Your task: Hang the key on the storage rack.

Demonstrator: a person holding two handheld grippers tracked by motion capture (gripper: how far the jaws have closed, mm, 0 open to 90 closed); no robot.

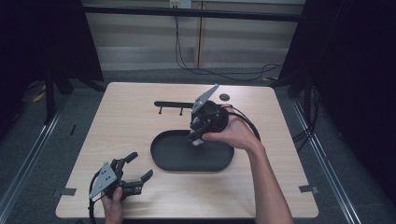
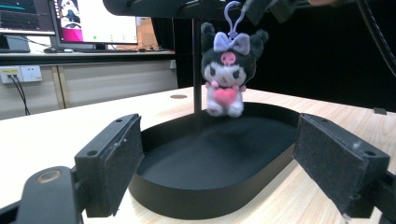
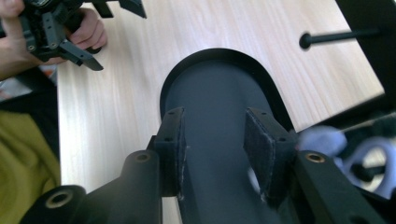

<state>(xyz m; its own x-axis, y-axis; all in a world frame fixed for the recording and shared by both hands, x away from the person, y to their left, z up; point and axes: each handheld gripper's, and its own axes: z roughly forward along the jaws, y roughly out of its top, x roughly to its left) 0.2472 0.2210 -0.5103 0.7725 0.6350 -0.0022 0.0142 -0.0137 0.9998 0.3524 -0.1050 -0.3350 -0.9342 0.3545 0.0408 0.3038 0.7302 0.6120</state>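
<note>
A black oval tray (image 1: 163, 161) (image 2: 210, 158) (image 3: 210, 84) lies mid-table. My right gripper (image 1: 196, 135) (image 3: 217, 126) hovers over its far right end, jaws apart, with bare tray showing between the pads. A small plush toy (image 2: 225, 70), black and white with a purple bow and pink heart, hangs upright just over the tray under that gripper (image 2: 266, 7). Its purple loop (image 2: 232, 14) reaches up to the fingers, and whether it is hooked there I cannot tell. The toy is a blur (image 3: 322, 140) beside the right jaw. My left gripper (image 1: 141, 165) (image 2: 219, 135) (image 3: 114, 35) rests open near the front left, facing the tray.
A black stand (image 1: 170, 103) with a pole (image 2: 197, 70) and pegs sits behind the tray. A small dark disc (image 1: 224, 97) lies at the far edge. Monitors (image 2: 93, 21) stand on a desk beyond. Tape marks (image 1: 308, 189) sit near the front corners.
</note>
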